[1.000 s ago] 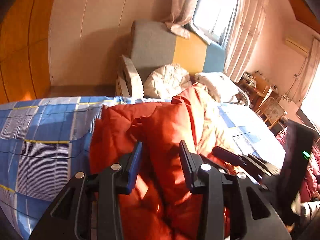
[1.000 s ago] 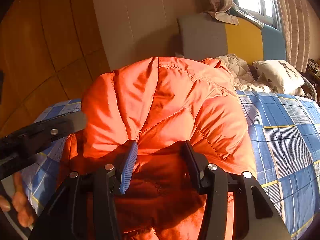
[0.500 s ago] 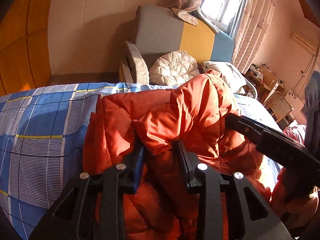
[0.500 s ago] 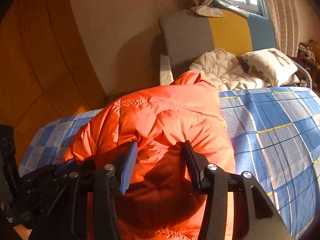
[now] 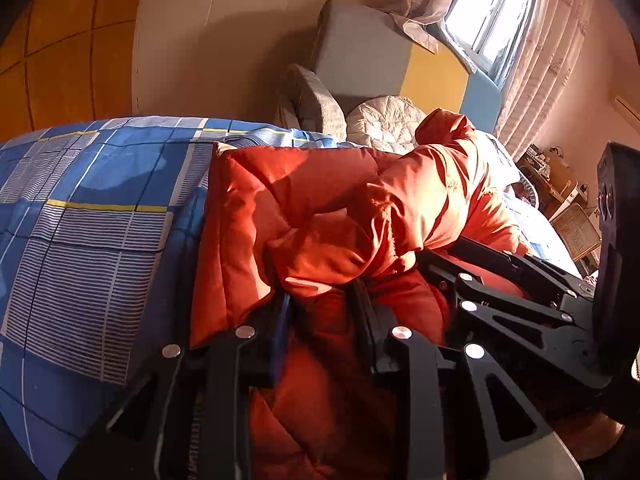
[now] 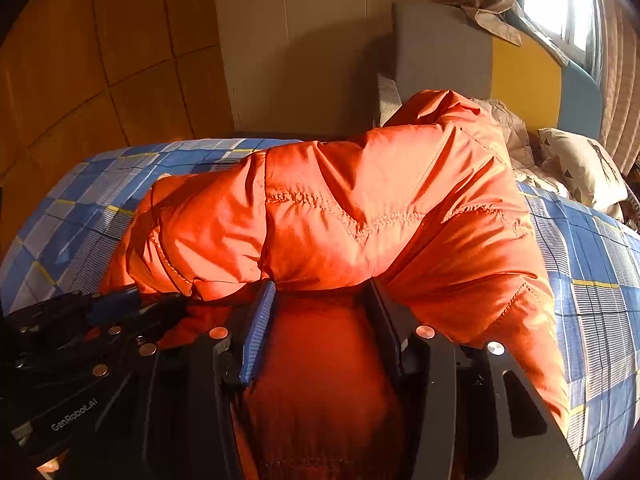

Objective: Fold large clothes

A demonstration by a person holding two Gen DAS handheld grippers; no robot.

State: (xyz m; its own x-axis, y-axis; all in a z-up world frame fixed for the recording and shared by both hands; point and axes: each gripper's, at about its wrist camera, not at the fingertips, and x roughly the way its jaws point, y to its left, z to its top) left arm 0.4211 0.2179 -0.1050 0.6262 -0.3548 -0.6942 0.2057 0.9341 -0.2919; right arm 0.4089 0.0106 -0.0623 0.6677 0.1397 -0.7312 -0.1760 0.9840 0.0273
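Right wrist view, "GenRobot.AI" apparently on left gripper (image 6: pixel 120 304), orange jacket (image 6: pixel 360 220)

Both point steeply downward: the left gripper (image 5: pixel 322 304) clamps orange padded fabric between closing jaws, with the right gripper (image 6: pixel 322 300), likewise clamped, at its three o'clock.

jacket (image 6: pixel 360 216): 1 | tongs: 2 (image 5: pixel 322 300) (image 6: pixel 320 292) | pillows (image 6: pixel 580 164): perhaps 2

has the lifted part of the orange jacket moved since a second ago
Yes. In the right wrist view the orange jacket has come down: its top stood high against the grey headboard, and now peaks below it, nearer the blue bedsheet.
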